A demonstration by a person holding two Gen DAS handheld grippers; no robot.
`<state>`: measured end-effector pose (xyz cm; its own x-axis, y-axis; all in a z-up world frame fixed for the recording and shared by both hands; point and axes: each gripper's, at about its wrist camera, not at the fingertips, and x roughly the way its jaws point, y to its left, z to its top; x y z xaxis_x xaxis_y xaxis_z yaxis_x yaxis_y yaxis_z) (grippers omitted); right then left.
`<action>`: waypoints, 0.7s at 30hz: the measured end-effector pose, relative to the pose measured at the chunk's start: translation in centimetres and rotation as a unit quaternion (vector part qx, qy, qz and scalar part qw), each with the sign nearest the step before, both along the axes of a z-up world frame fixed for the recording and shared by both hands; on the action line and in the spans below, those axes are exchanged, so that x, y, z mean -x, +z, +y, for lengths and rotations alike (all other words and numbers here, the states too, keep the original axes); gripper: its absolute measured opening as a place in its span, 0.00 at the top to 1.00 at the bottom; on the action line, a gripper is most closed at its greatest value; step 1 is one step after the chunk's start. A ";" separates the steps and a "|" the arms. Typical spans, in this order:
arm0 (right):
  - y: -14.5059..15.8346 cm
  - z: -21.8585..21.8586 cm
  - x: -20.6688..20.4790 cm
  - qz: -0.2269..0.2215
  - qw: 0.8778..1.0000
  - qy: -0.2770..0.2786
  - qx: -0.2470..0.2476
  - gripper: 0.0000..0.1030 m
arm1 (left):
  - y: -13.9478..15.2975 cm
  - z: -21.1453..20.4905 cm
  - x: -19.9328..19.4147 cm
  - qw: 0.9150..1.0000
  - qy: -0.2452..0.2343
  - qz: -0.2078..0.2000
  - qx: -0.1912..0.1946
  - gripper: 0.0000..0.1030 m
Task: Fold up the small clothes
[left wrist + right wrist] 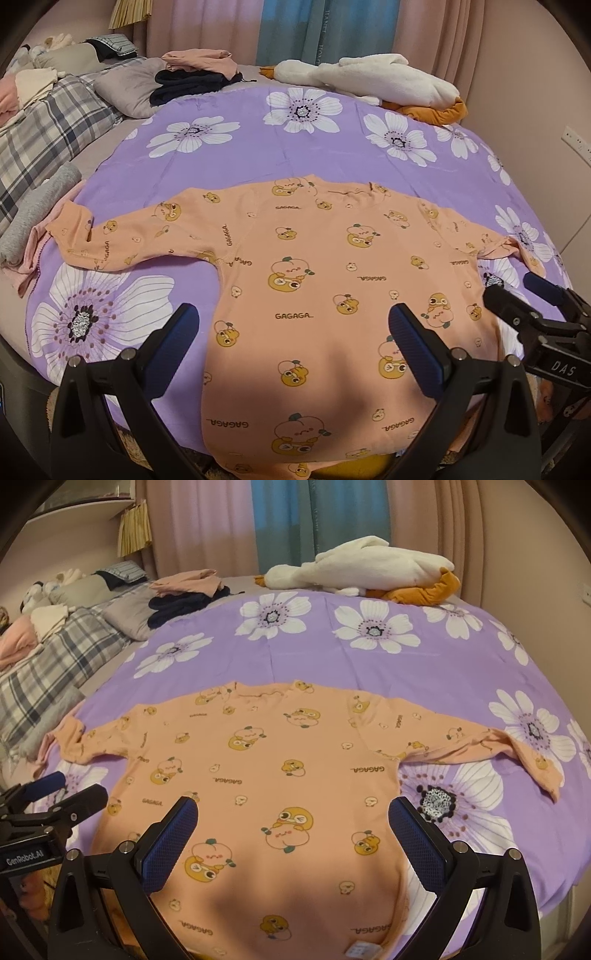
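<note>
Peach shirt spread flat at the bed's near edge, both tongs apart and empty.

My left tongs [293, 341] and right tongs [293, 834] hover over the hem of the shirt [325, 266]. It looks thin, limp and light; I'd pinch each sleeve cuff or a hem corner.

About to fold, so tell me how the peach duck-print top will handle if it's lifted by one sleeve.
The peach top looks thin and lies flat with small wrinkles, so it will probably hang limp. Its sleeve is already creased, so it may bunch. On the smooth purple sheet it will likely slide easily.
</note>
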<state>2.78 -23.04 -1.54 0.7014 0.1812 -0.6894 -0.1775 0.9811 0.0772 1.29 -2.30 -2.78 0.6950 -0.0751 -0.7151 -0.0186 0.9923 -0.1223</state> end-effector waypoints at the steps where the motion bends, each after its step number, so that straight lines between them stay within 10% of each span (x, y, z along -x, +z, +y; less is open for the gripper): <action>1: 0.0 0.0 0.0 0.001 1.000 0.001 -0.001 0.01 | 0.0 -0.1 0.0 1.000 -0.002 0.000 0.002 0.01; 21: -0.4 0.8 0.1 0.004 1.000 0.012 0.003 0.01 | -0.5 -0.5 -0.1 0.999 -0.021 0.022 0.038 0.01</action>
<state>2.65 -22.28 -1.95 0.6915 0.1943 -0.6958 -0.2004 0.9769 0.0736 1.35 -2.84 -3.30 0.6581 -0.1584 -0.7361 0.0160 0.9803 -0.1966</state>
